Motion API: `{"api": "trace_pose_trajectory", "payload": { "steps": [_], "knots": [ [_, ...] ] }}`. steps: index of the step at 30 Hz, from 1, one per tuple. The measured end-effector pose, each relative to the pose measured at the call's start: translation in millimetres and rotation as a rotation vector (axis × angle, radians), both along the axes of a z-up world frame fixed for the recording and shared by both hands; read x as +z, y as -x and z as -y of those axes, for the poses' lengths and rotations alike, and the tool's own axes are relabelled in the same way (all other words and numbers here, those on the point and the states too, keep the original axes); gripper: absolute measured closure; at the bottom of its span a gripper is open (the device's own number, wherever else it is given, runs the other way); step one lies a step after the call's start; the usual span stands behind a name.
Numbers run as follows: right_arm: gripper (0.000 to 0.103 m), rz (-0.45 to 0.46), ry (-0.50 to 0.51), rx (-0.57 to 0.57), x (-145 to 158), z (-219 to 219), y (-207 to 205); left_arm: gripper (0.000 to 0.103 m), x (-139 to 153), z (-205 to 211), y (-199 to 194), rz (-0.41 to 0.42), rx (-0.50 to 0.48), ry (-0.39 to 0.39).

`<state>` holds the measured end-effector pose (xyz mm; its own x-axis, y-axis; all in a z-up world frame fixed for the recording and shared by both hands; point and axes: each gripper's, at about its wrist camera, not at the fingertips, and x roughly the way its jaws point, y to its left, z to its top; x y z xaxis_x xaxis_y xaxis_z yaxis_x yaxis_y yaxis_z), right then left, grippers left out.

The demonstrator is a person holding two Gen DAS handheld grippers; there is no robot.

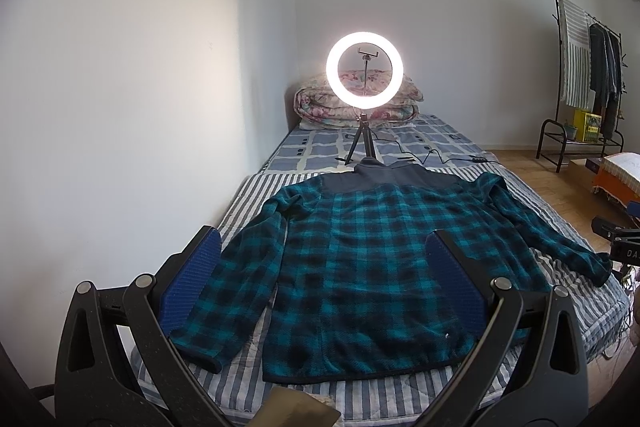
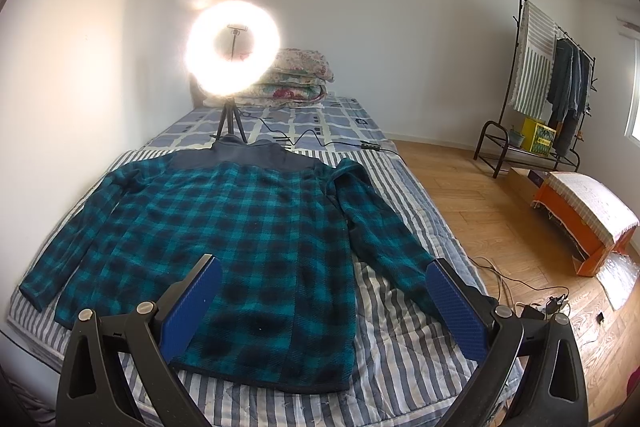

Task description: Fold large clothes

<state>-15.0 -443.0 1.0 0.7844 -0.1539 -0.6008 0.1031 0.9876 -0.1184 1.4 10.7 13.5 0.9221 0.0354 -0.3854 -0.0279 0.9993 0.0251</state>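
Bed [image 1: 256, 195] bears one jacket [image 1: 372, 267], two sleeves.

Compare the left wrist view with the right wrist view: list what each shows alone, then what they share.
Only the left wrist view: part of the right gripper at the right edge, beside the jacket's sleeve end, too cropped to judge its jaws.

Only the right wrist view: the orange box in full, loose cables on the wooden floor, and a window edge.

Both: the teal plaid jacket spread flat on the striped bed cover, sleeves out; the lit ring light on its tripod; folded quilts; the clothes rack. Each view's own gripper, including the left gripper, hangs open above the jacket.
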Motion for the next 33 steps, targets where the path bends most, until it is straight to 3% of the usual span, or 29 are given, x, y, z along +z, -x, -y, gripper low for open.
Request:
{"api": "trace_pose_trajectory", "payload": {
  "steps": [23, 33],
  "knots": [
    [0.0, 0.011, -0.016, 0.047, 0.3, -11.4, -1.2, 0.0, -14.7, -13.6, -5.4, -0.027, 0.04, -0.026],
    [0.0, 0.022, -0.036, 0.145, 8.5, -38.0, -10.6, 0.0, -19.3, -43.2, -24.1, -0.071, 0.095, -0.08]
  ]
}}
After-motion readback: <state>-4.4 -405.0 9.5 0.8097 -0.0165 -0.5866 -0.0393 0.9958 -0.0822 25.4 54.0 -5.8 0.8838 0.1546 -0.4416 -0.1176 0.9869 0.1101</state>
